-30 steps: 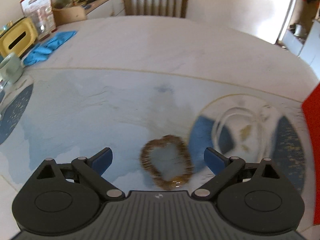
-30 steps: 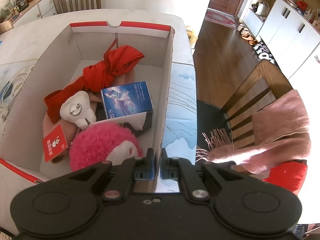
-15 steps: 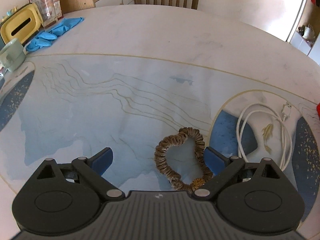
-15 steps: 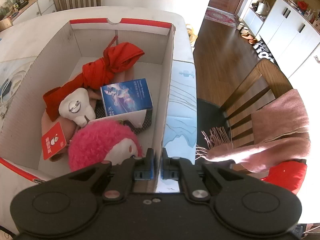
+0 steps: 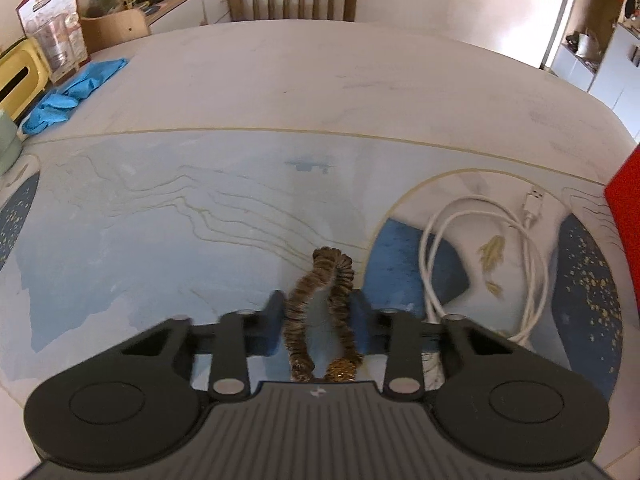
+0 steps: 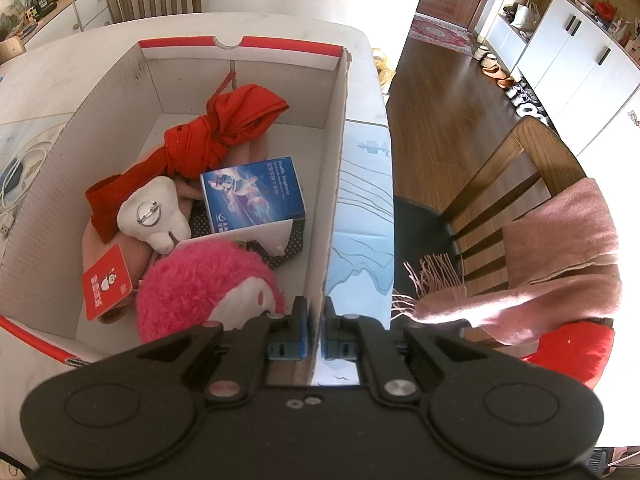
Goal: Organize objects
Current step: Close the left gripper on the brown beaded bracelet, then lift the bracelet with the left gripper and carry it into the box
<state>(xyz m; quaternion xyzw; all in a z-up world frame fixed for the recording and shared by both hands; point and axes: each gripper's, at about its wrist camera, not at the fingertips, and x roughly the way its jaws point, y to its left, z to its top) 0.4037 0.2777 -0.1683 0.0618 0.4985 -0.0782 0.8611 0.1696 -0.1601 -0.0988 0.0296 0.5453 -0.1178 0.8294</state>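
A brown hair scrunchie (image 5: 332, 276) lies on the patterned table mat (image 5: 160, 220). My left gripper (image 5: 318, 312) is closing on it, and the blue pads press both sides, squeezing the loop narrow. My right gripper (image 6: 316, 330) is shut on the right wall (image 6: 334, 184) of a red-trimmed cardboard box. Inside the box lie a red knotted cloth (image 6: 216, 136), a blue carton (image 6: 252, 196), a white plush (image 6: 156, 216), a pink plush (image 6: 200, 292) and a red card (image 6: 107, 282).
A coiled white cable (image 5: 472, 240) lies right of the scrunchie, near the box's red corner (image 5: 624, 216). Blue gloves (image 5: 72, 92) and a yellow container (image 5: 16, 76) sit far left. A chair (image 6: 520, 184) draped with a pink scarf (image 6: 560, 248) stands right of the table.
The left jaws have come in from wide open onto the scrunchie, pinching its round loop into a narrow one. The right gripper and the box have not moved.
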